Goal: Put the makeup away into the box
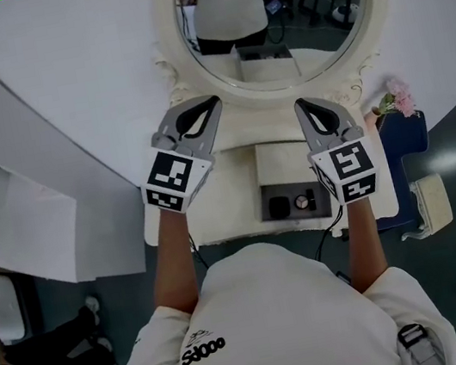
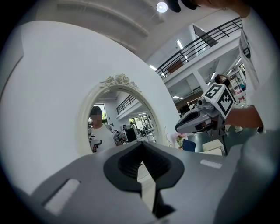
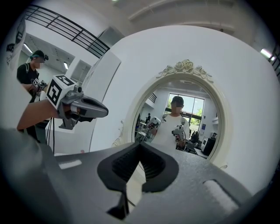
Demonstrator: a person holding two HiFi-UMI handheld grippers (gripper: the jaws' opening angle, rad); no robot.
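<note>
head view, with both gripper views. the left gripper [image 1: 211, 103] and the right gripper [image 1: 302, 106] were held roughly level and side by side, well apart, both aimed at the oval mirror [image 1: 273, 16] ahead of them. in each gripper's own view the jaws were pressed together with nothing between the pads, so neither tool carried anything.

the box [image 1: 286, 189] sat on the pale vanity table [image 1: 229, 187], below and between the two grippers and nearer the right one, with its dark interior open to the head camera. two small round items lay inside it, a dark one [image 1: 278, 208] and a lighter one [image 1: 304, 201] just beside it. they were presumably the makeup, though too small to identify. no loose makeup showed on the tabletop outside the box. pink flowers [image 1: 397, 97] stood beyond the right gripper, on its outer side.

the raised, empty, closed pose probably served as a neutral position. it kept both tools off the table, left the box uncovered, and put neither gripper over the contents. with the items already in the box, the task looked finished or nearly so. what might remain, by this reading, was closing the box, if it has a lid to shut.
</note>
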